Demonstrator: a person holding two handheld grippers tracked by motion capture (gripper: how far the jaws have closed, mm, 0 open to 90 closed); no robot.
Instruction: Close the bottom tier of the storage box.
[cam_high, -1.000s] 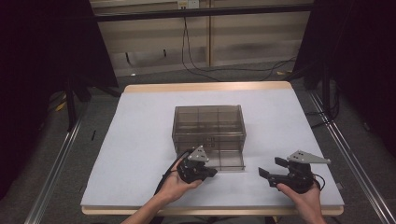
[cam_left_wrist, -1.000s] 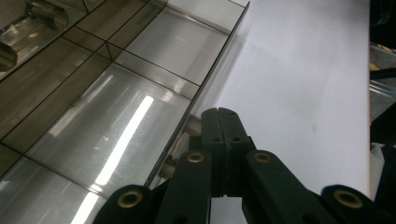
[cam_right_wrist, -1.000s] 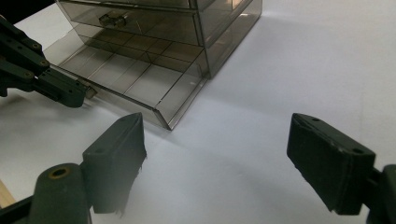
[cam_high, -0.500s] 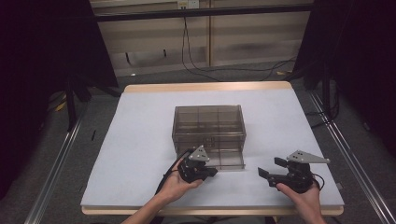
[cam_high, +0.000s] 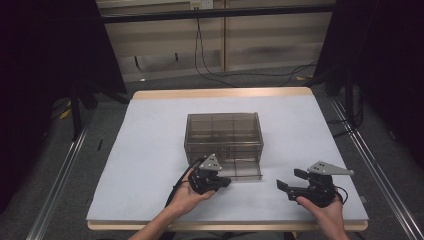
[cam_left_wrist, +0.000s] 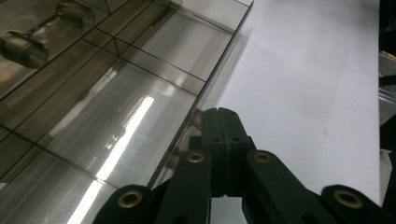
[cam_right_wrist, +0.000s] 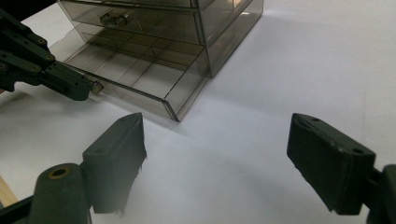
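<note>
A smoky see-through drawer cabinet (cam_high: 223, 131) stands in the middle of the white table (cam_high: 150, 150). Its bottom drawer (cam_high: 245, 169) is pulled out toward me, and its compartments look bare. My left gripper (cam_high: 225, 182) sits at the drawer's front left; its jaws are pressed together at the drawer's front wall (cam_left_wrist: 223, 114), on the small drawer handle (cam_right_wrist: 95, 87). My right gripper (cam_high: 291, 179) hovers low over the table to the right of the drawer, open wide (cam_right_wrist: 215, 135), nothing between its pads.
A second drawer with a handle (cam_right_wrist: 114, 18) stays closed above the open one. The table's wooden front edge (cam_high: 225, 225) lies just behind both hands. Cables (cam_high: 215, 70) run on the floor beyond the far edge.
</note>
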